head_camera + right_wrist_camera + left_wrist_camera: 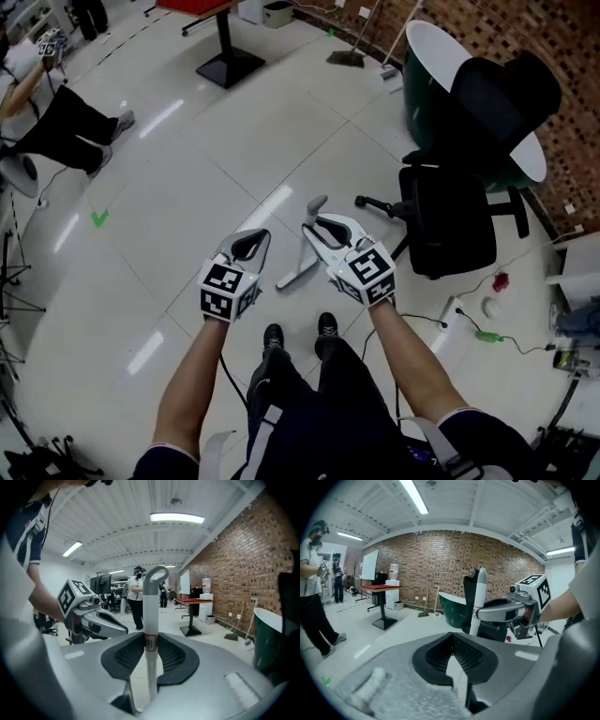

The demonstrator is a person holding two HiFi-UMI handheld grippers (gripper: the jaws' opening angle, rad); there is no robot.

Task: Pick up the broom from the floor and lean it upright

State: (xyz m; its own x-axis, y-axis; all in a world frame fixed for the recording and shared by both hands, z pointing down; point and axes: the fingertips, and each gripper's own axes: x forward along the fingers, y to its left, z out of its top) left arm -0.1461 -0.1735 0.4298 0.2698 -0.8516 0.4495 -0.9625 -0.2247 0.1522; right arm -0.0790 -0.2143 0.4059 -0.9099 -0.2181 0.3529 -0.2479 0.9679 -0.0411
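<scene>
My right gripper (322, 232) is shut on the pale handle of the broom (302, 251), which stands almost upright in front of my feet. Its lower end (287, 280) is down near the floor, and the hanging loop at its top (157, 576) rises above the jaws in the right gripper view (150, 637). My left gripper (251, 246) hovers just left of the handle, apart from it. Its jaws (451, 637) are shut, with nothing between them. The left gripper view also shows the handle (478, 599) in the right gripper (501, 609).
A black office chair (450, 217) stands close on the right, with a green tub (424, 94) behind it. Another broom and a dustpan (349, 54) lean on the brick wall. A red table's base (228, 66) is far ahead, a seated person (58, 117) at left, and cables (469, 323) at right.
</scene>
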